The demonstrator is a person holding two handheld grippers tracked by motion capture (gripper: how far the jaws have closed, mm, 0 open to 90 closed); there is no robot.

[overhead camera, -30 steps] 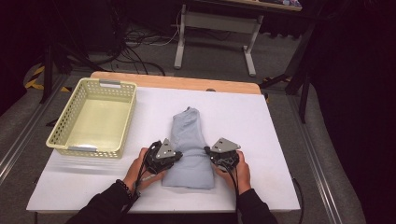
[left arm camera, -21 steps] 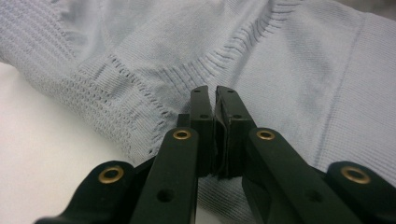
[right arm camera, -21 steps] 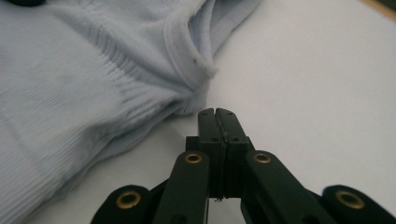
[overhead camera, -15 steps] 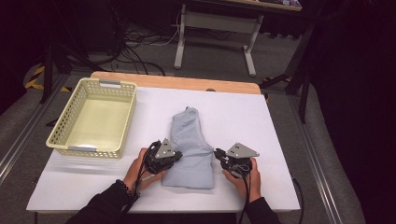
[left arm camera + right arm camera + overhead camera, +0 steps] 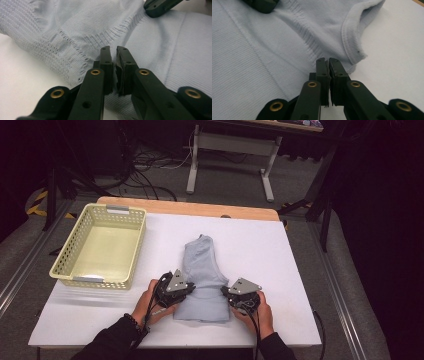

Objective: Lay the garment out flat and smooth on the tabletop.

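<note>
A folded pale-blue knit garment (image 5: pixel 202 280) lies on the white table (image 5: pixel 280 270), toward its near edge, to the right of an empty yellow basket (image 5: pixel 100 247). The high view shows this layout and a hand on each gripper at the garment's two near sides. The gripper views add what it cannot: ribbed trim and knit texture up close. The left gripper (image 5: pixel 113 53) has its jaws drawn nearly together over a ribbed band, with no cloth visibly between them. The right gripper (image 5: pixel 327 62) likewise sits almost closed, its tips just over the garment's edge beside a ribbed opening.
</note>
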